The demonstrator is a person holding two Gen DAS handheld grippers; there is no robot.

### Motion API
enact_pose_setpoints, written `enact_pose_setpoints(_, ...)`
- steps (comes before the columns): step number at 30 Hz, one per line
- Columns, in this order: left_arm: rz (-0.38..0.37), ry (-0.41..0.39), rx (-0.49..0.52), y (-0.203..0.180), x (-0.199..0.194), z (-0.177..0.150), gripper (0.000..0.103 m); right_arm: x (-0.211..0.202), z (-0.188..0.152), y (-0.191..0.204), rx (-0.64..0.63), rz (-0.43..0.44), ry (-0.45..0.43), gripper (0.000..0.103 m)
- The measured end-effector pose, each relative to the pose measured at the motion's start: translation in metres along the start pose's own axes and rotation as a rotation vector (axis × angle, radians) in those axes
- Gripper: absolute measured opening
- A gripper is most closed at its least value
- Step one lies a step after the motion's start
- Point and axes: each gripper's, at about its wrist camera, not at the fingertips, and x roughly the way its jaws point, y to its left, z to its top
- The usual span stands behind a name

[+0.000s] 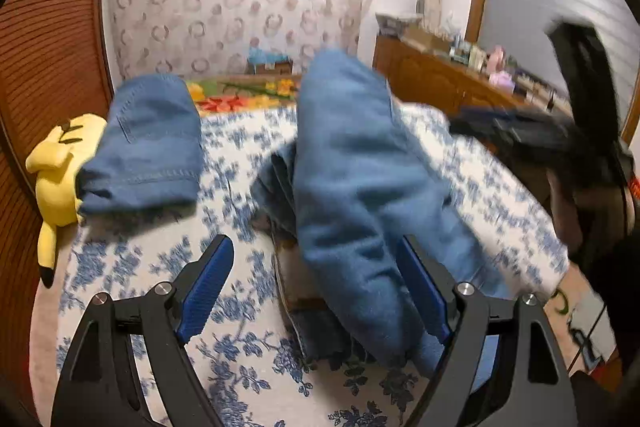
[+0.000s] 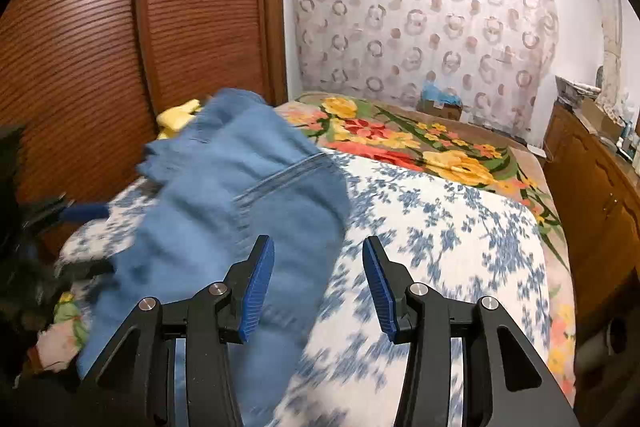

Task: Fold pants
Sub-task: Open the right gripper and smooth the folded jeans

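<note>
**Two wrist cameras, one bed**

Each fisheye sits just behind its own gripper, angled down along the fingers toward the patterned curtain on the far wall. The left wrist view hangs close over the blue pants (image 1: 352, 187) on the bedspread (image 1: 132, 267). The right wrist view looks from further right — pants (image 2: 224, 211) at its left. Both share bedspread (image 2: 440, 227), curtain and the yellow plush toy (image 1: 60, 167).

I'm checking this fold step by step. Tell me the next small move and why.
Probably bring the left gripper down onto the near end of the jeans and close. Its jaws stand wide open with the denim lying between them, unpinched. The right gripper is open and empty over the floral bedspread, and the jeans still lie rumpled, not flat.
</note>
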Motion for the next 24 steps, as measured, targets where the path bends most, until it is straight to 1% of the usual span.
enact_pose_setpoints(1,0.002,0.015,-0.001,0.0,0.005,-0.004,0.084,0.014,0.002,0.008,0.0,0.003,0.009,0.048)
enact_pose_setpoints(3,0.013,0.038,-0.009,0.004,0.013,-0.011,0.084,0.039,0.009,0.003,0.013,0.024,0.027,0.048)
enact_pose_setpoints(4,0.02,0.054,-0.01,0.007,0.017,-0.015,0.084,0.046,0.017,-0.002,0.016,0.038,0.035,0.048)
enact_pose_setpoints(6,0.036,0.077,-0.009,0.013,0.023,-0.022,0.084,0.069,0.026,-0.005,0.013,0.046,0.055,0.048)
enact_pose_setpoints(7,0.036,0.084,-0.014,0.016,0.024,-0.024,0.084,0.072,0.027,-0.006,0.015,0.056,0.06,0.048)
enact_pose_setpoints(9,0.022,0.087,-0.032,0.019,0.026,-0.03,0.084,0.091,0.034,-0.006,0.014,0.084,0.082,0.049)
enact_pose_setpoints(10,0.011,0.081,-0.041,0.021,0.026,-0.032,0.084,0.091,0.032,-0.011,0.009,0.09,0.087,0.049)
enact_pose_setpoints(13,0.002,0.073,-0.055,0.023,0.026,-0.036,0.084,0.124,0.04,-0.01,-0.017,0.096,0.126,0.052)
enact_pose_setpoints(15,0.003,0.074,-0.053,0.024,0.024,-0.036,0.084,0.139,0.042,-0.014,-0.017,0.099,0.147,0.056)
enact_pose_setpoints(19,0.012,0.078,-0.048,0.024,0.02,-0.031,0.084,0.149,0.045,-0.027,0.026,0.137,0.165,0.062)
enact_pose_setpoints(20,0.015,0.074,-0.046,0.023,0.018,-0.028,0.084,0.15,0.046,-0.029,0.031,0.139,0.166,0.065)
enact_pose_setpoints(24,0.036,0.041,-0.033,0.024,0.011,-0.012,0.084,0.146,0.042,-0.032,0.041,0.136,0.16,0.07)
